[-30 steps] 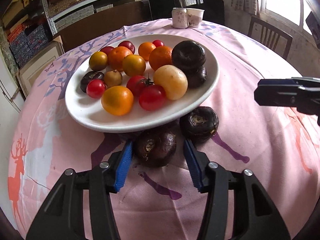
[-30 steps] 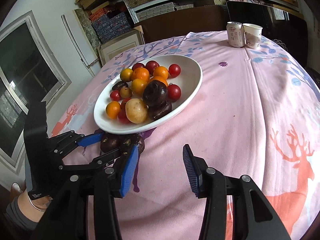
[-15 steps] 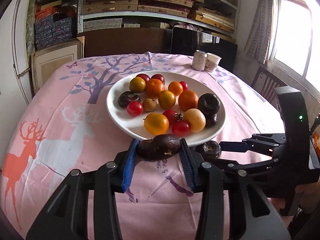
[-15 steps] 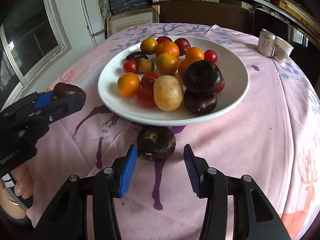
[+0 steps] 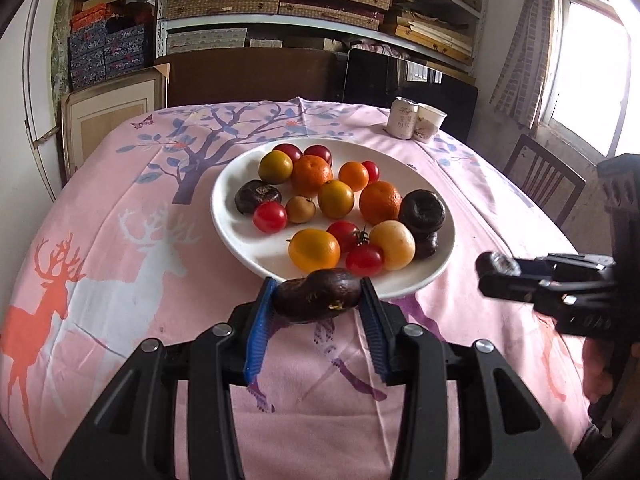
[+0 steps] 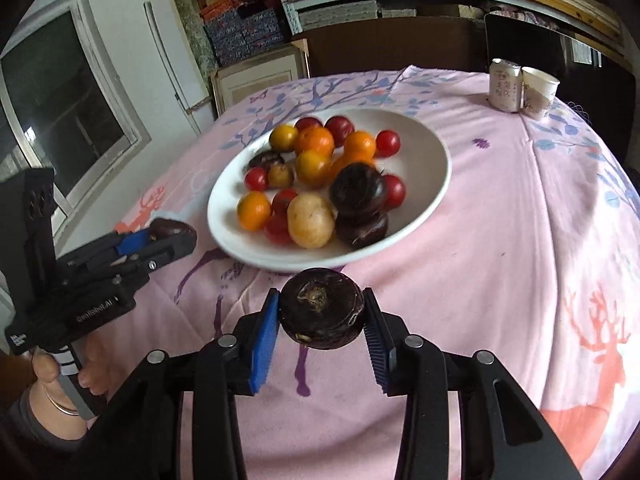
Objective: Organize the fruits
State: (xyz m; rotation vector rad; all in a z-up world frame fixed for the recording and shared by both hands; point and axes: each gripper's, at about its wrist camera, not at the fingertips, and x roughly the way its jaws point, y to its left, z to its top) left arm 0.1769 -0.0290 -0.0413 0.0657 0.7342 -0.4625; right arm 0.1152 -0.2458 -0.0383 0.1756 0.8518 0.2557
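Note:
A white oval plate point(image 5: 228, 216) on the pink tablecloth holds several oranges, red tomatoes, a yellow fruit and dark water chestnuts. It also shows in the right wrist view point(image 6: 436, 176). My left gripper point(image 5: 318, 300) is shut on a dark water chestnut point(image 5: 316, 294) and holds it above the cloth just before the plate's near rim. My right gripper point(image 6: 320, 316) is shut on another dark water chestnut point(image 6: 320, 308), lifted off the cloth in front of the plate. Each gripper shows in the other's view, left gripper point(image 6: 168, 236) and right gripper point(image 5: 496, 270).
A drink can point(image 5: 404, 122) and a paper cup point(image 5: 430, 122) stand at the table's far right. A wooden chair point(image 5: 540, 184) stands to the right of the table. Shelves with boxes fill the back wall. The round table point(image 5: 100, 240) is draped in pink deer-print cloth.
My left gripper closed on its water chestnut and lifted it back from the plate. My right gripper moved to the second water chestnut, closed on it and raised it.

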